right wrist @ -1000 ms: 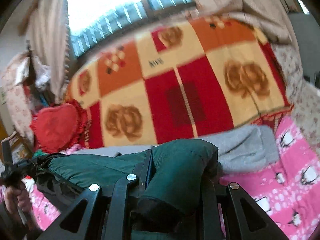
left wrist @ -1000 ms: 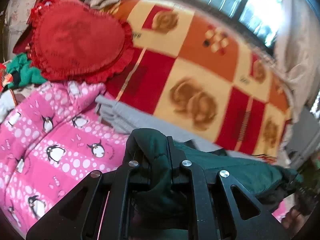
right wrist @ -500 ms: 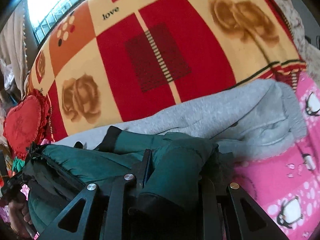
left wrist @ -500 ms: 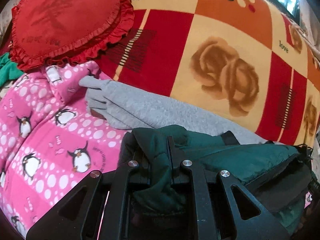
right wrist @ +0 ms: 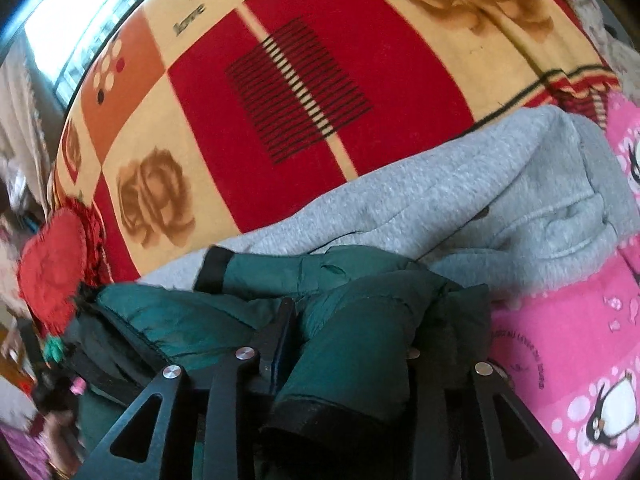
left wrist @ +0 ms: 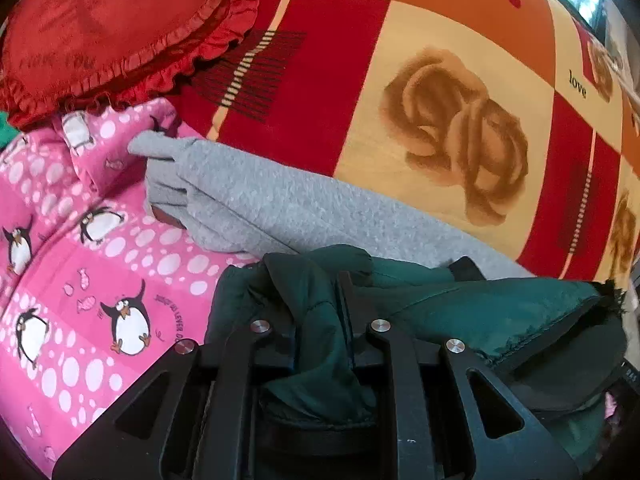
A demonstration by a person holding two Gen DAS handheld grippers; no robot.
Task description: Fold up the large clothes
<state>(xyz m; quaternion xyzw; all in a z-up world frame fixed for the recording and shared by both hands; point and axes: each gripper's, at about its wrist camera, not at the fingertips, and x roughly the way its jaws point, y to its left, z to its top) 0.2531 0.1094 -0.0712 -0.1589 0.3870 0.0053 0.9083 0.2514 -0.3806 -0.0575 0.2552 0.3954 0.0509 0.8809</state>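
— Both grippers have come down toward the bed since a second ago, carrying the dark green jacket with them; it now lies bunched on the grey sweatshirt and the pink penguin sheet.

— And the tools?

— Left gripper: jaws have just been easing apart, though a fold of green cloth sits pinched between them (the gap is narrow). Right gripper: jaws have just been opening too, wider, with a thick roll of the jacket between them; I cannot tell whether the pads press on it.

— Behind?

— Checked rose blanket beyond the sweatshirt, red heart cushion at the sheet's far left edge.
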